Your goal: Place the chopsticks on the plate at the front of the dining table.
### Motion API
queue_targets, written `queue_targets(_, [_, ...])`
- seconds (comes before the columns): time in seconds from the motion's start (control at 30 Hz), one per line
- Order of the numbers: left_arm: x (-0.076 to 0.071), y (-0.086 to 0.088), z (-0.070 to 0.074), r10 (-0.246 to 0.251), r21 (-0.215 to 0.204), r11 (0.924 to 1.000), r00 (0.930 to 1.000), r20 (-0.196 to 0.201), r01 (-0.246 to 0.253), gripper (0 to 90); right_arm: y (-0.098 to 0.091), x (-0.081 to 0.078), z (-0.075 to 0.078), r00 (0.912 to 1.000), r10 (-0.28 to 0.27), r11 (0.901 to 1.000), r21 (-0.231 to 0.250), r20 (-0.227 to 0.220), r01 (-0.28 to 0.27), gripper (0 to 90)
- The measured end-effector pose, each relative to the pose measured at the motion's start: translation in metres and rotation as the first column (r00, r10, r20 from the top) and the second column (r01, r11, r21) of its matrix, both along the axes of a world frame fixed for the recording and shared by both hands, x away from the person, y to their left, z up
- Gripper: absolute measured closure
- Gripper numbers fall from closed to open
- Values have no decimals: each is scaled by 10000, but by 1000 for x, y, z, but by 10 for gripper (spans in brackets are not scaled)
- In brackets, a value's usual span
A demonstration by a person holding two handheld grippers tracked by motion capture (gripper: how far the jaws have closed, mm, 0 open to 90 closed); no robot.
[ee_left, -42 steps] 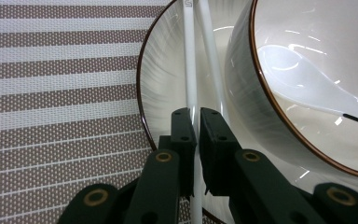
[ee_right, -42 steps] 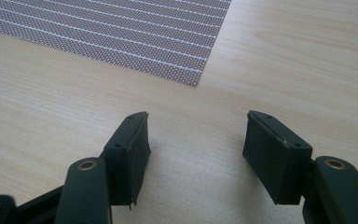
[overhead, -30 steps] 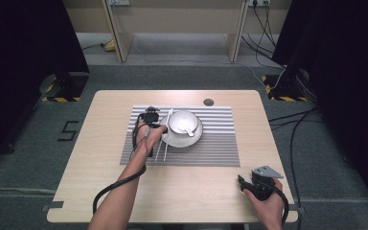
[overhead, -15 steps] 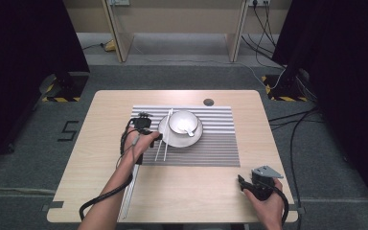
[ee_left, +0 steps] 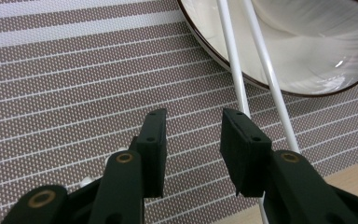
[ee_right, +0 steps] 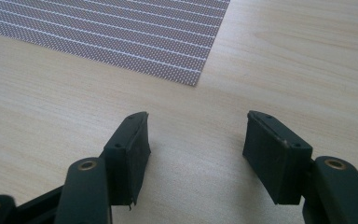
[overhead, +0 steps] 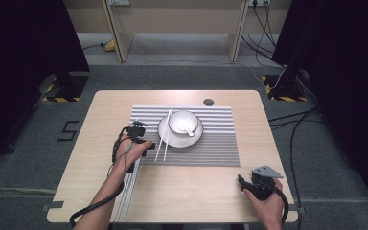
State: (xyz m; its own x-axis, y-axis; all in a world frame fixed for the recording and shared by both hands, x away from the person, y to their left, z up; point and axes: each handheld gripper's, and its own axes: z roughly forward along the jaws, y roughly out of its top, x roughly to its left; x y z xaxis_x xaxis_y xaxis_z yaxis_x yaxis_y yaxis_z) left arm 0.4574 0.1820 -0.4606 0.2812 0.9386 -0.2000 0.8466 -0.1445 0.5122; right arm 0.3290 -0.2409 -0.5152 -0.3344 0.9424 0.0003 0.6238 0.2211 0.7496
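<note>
A brown-and-white striped woven placemat point(ee_left: 74, 70) lies beneath the jaws of the left gripper point(ee_left: 193, 116). Ahead-right of them, a white, brown-rimmed ceramic plate point(ee_left: 303, 74) bears a white bowl point(ee_left: 307, 18).

White chopsticks point(overhead: 164, 134) lean side by side on the saucer rim point(overhead: 161, 135).

Left tool point(ee_left: 191, 140): black jaws bearing brass-ringed screws. Right tool point(overhead: 251, 184): wearing grey three-cornered plate, trailing black cable; forearms bare.
</note>
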Motion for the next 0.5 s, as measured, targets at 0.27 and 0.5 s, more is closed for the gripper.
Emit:
queue_targets(0.27, [-5, -5, -8, -279, 178, 9994, 9993, -244, 283, 607, 0, 0, 0, 10000, 1, 10000, 1, 2, -1, 405])
queue_targets(0.5, [-9, -10, -15, -408, 118, 9991, 9984, -399, 413, 598, 0, 0, 0, 10000, 0, 10000, -1, 3, 0, 405])
